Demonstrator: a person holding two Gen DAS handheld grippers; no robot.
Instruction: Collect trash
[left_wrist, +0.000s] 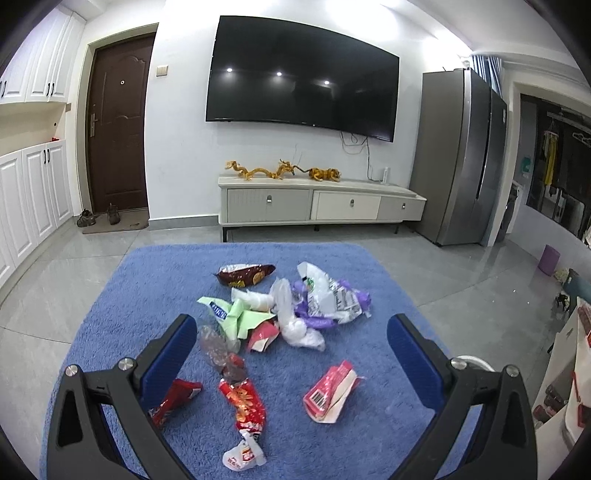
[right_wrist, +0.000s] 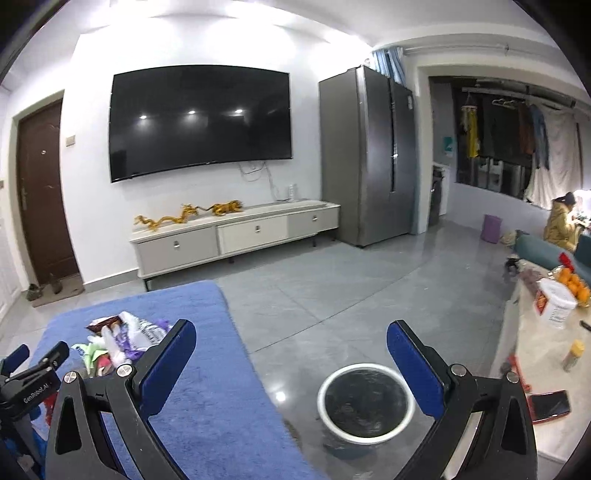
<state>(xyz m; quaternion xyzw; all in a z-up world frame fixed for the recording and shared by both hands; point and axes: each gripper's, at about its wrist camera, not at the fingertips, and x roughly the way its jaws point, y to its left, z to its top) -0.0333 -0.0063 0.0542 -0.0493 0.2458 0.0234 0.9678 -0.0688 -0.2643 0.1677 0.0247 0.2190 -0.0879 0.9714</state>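
Your left gripper (left_wrist: 291, 354), wide open and empty, hangs nearest the trash (left_wrist: 280, 314) on the rug (left_wrist: 147, 280), while your right gripper (right_wrist: 291, 354), equally open, hovers over the bin (right_wrist: 365, 400).

The left wrist view looked down, close over the trash (left_wrist: 280, 317) on the blue table (left_wrist: 110, 332), facing the TV (left_wrist: 303, 74) wall. The right wrist view sat further right, above the bin (right_wrist: 365, 400), sharing the table, TV and fridge (right_wrist: 369, 155).
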